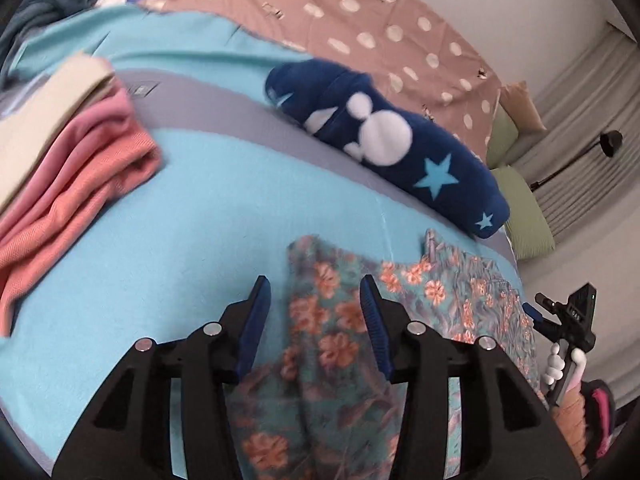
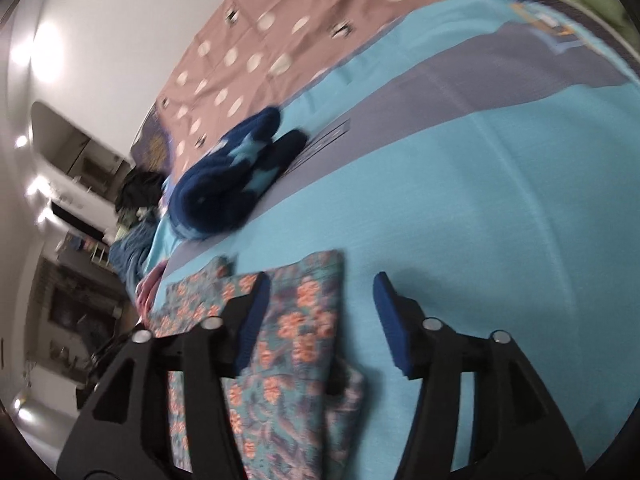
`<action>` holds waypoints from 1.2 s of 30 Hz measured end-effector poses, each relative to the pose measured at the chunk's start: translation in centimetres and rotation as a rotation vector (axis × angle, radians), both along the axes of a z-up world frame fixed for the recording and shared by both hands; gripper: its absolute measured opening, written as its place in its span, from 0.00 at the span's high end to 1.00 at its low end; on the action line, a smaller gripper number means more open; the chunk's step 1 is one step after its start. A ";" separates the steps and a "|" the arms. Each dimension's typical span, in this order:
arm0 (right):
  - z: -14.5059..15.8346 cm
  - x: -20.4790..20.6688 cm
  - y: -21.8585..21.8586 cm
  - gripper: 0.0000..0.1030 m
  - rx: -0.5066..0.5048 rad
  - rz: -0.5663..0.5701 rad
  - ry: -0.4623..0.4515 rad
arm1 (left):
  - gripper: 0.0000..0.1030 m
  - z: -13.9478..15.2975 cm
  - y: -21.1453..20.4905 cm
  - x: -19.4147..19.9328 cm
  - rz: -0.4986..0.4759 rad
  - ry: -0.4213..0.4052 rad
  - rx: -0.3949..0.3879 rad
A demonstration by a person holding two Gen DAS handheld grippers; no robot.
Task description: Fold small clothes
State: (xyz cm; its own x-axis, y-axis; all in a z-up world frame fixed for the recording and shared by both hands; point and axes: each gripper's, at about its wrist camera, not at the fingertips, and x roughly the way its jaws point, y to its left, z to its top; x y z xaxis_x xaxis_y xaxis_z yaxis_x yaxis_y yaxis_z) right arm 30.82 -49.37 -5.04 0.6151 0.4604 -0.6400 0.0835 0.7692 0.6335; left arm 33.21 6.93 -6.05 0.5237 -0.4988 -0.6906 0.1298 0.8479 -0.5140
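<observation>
A teal floral garment [image 1: 332, 344] lies flat on the turquoise bedspread [image 1: 180, 220]. My left gripper [image 1: 316, 300] is open, its jaws on either side of the garment's left part, just above it. In the right wrist view the same floral garment [image 2: 296, 344] lies folded, and my right gripper [image 2: 320, 304] is open over its right edge. The right gripper also shows at the far right of the left wrist view [image 1: 568, 320]. Neither holds cloth.
A stack of folded pink, coral and cream clothes [image 1: 68, 160] sits at the left. A navy fleece piece with white shapes and stars [image 1: 384, 140] lies beyond the garment. A brown dotted sheet [image 1: 360, 20] and green pillows [image 1: 520, 208] are further back.
</observation>
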 end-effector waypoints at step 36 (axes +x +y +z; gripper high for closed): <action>1.7 -18.2 2.2 0.55 -0.218 0.028 -0.068 | 0.60 4.2 3.8 -18.0 -0.045 -0.155 0.128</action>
